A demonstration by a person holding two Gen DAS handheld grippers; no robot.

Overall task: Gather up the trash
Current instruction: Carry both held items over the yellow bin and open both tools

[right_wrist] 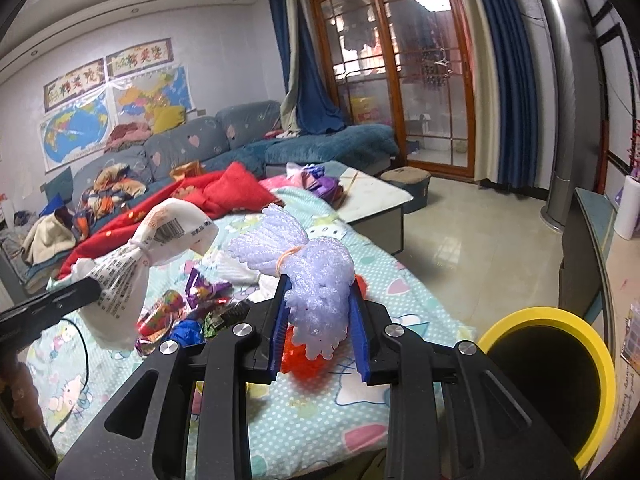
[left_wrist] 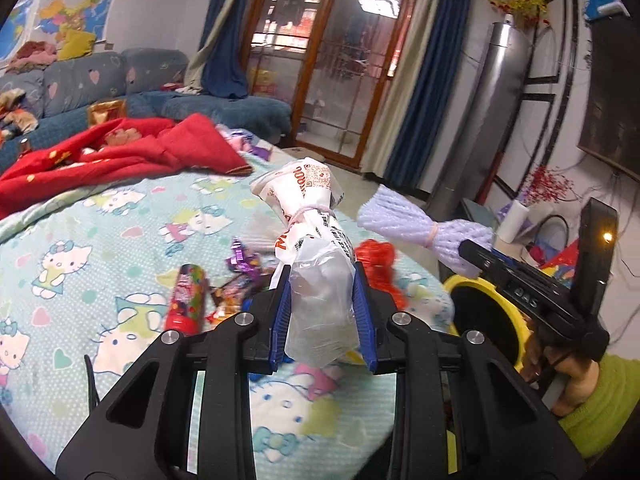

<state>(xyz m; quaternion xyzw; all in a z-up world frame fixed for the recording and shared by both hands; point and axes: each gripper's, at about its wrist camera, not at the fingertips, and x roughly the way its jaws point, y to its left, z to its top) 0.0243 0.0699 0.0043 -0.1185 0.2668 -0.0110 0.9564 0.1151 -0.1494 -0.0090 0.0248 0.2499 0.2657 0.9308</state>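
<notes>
**Both grippers hold tied trash above the bed**

The left gripper [left_wrist: 322, 308] has its jaws clamped on a crinkly white printed plastic bag tied at its waist [left_wrist: 310, 220]. At 3 o'clock, the right gripper [right_wrist: 318, 320] pinches a knobbly lilac foam-net bundle [right_wrist: 316, 276]. Shiny crumpled candy wrappers [right_wrist: 192, 304] litter the cartoon-cat dotted bedsheet [left_wrist: 100, 240]. The round yellow-rimmed bin [right_wrist: 560, 376] stands at 4 o'clock.

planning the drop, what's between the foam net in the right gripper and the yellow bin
Nothing: in the right wrist view, only bare blanket edge separates the foam net from the bin.
</notes>
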